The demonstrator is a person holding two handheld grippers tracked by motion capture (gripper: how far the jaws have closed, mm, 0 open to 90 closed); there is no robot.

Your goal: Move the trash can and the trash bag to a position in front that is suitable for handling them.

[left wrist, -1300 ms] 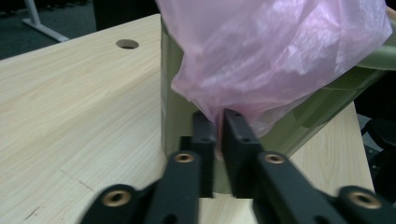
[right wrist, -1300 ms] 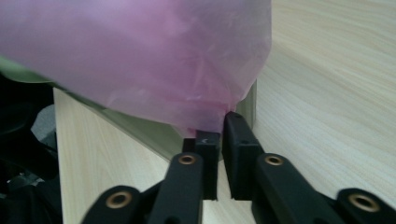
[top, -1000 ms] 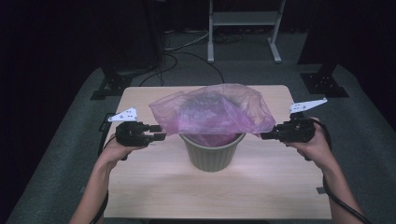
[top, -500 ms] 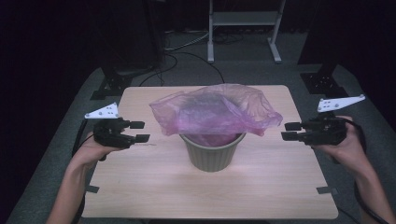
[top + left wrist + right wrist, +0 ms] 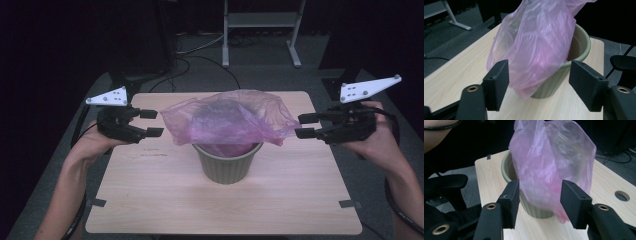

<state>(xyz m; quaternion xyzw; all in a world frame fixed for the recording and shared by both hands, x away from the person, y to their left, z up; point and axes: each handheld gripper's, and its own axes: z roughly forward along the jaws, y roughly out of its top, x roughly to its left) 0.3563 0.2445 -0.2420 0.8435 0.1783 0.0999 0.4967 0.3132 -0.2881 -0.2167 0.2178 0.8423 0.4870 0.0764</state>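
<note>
High view shows a light wooden table [image 5: 150,200], and near its middle stands a green ribbed bin [image 5: 227,162]. A thin pink plastic bag [image 5: 227,120] sits in the bin; its lower part hangs inside, and its upper part spreads wide over the rim, loose and crumpled, overhanging on both sides.

The left gripper [image 5: 150,123] is held at the left of the bag, a little apart from its edge. Its jaws have just been opening, and they stand apart with nothing pressed between them. In the left gripper view the bag [image 5: 536,47] and the bin [image 5: 576,50] lie farther off, beyond the gap of the two black jaws, so the bag is released on this side.

The right gripper [image 5: 305,125] is at the right of the bag, very near the drooping edge. Its jaws also have just been opening and grip nothing. In the right gripper view the bag [image 5: 551,160] rises from the bin [image 5: 507,168] behind the open jaws.
</note>
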